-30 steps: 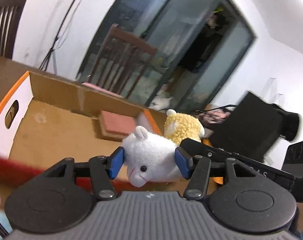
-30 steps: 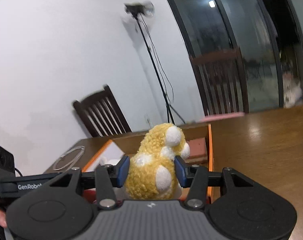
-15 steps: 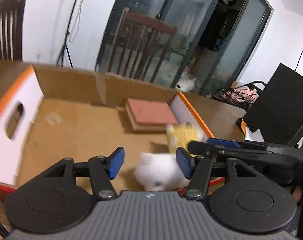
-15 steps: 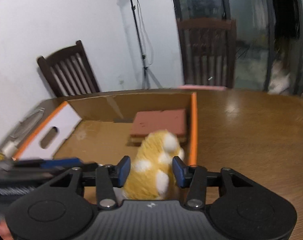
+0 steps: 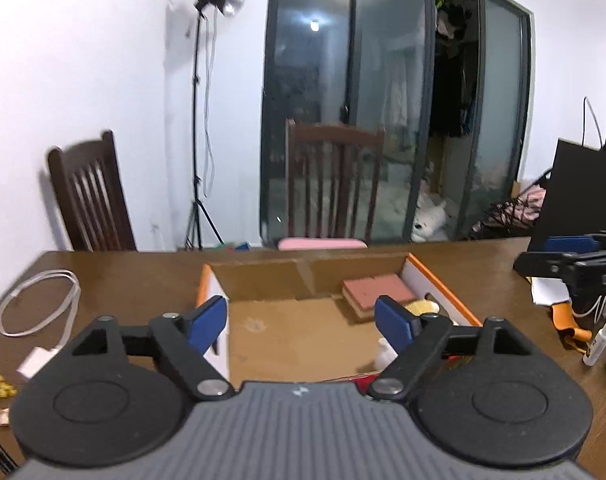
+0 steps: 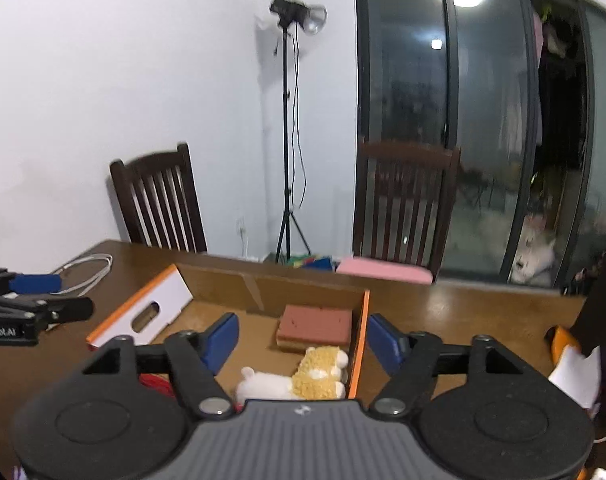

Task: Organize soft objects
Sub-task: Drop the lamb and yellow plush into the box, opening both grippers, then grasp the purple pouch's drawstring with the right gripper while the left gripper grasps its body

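Both claws hung wide and empty above the box (image 6: 361, 336)! The left gripper (image 5: 301, 322) gaped over the cardboard floor, and the right gripper (image 6: 301, 340) spread just as far. Down in the box's right corner the white plush (image 6: 263, 386) and yellow plush (image 6: 319, 372) lay touching, side by side, just in front of the red sponge (image 6: 317, 324) by the orange-edged wall.

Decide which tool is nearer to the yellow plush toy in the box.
Right, probably. The right tool hangs open just above the yellow plush toy, which lies between its fingers. The left tool is open too, with the toy peeking beside its right finger.
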{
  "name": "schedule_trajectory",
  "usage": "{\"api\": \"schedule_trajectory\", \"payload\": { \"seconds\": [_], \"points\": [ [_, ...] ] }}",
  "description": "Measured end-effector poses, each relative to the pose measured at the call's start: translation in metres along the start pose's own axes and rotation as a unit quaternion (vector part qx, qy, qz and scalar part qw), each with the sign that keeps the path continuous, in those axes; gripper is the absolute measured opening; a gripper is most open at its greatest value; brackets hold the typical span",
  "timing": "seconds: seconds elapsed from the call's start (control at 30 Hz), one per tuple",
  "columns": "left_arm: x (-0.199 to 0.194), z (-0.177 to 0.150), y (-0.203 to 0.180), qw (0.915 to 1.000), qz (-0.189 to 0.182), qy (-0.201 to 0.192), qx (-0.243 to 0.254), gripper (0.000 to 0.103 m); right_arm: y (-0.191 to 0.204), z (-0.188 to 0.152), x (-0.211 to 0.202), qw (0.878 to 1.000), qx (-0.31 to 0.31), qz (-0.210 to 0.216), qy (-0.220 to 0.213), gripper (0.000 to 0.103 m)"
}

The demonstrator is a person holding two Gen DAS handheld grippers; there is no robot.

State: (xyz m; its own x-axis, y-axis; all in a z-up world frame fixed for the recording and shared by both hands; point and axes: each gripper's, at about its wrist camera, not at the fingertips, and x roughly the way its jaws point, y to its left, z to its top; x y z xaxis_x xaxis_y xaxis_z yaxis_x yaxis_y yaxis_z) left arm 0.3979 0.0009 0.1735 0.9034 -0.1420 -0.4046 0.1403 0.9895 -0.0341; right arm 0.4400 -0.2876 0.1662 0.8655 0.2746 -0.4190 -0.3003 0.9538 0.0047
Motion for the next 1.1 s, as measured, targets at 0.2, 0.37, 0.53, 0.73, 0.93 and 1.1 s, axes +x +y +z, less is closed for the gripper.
{"api": "schedule_trajectory", "payload": {
  "seconds": [0.2,0.37,0.53,0.73,0.93,1.1],
  "points": [
    [-0.064,-0.014,-0.005,0.9985,0.022,-0.05,0.005,0.096,0.014,-0.006,-0.059,0.999,0.01,-0.008,-0.052,0.089],
    [-0.123,-0.058,-0.013,0.9956,0.027,-0.09,0.002,0.103,0.036,-0.047,-0.11,0.996,-0.004,-0.008,-0.086,0.089],
    [-0.177,-0.111,-0.031,0.9912,0.04,-0.121,0.036,0.103,0.06,-0.104,-0.159,0.994,-0.006,0.003,-0.111,0.103],
    [-0.219,-0.175,-0.041,0.9929,0.051,-0.098,0.043,0.103,0.088,-0.176,-0.203,0.993,0.016,0.042,-0.106,0.103],
    [-0.225,-0.201,-0.037,0.9938,0.049,-0.075,0.066,0.103,0.1,-0.217,-0.215,0.995,0.031,0.068,-0.063,0.103],
    [-0.207,-0.203,-0.027,0.9961,0.043,-0.061,0.048,0.103,0.108,-0.217,-0.203,0.992,0.048,0.109,-0.049,0.081]
  ]
}}
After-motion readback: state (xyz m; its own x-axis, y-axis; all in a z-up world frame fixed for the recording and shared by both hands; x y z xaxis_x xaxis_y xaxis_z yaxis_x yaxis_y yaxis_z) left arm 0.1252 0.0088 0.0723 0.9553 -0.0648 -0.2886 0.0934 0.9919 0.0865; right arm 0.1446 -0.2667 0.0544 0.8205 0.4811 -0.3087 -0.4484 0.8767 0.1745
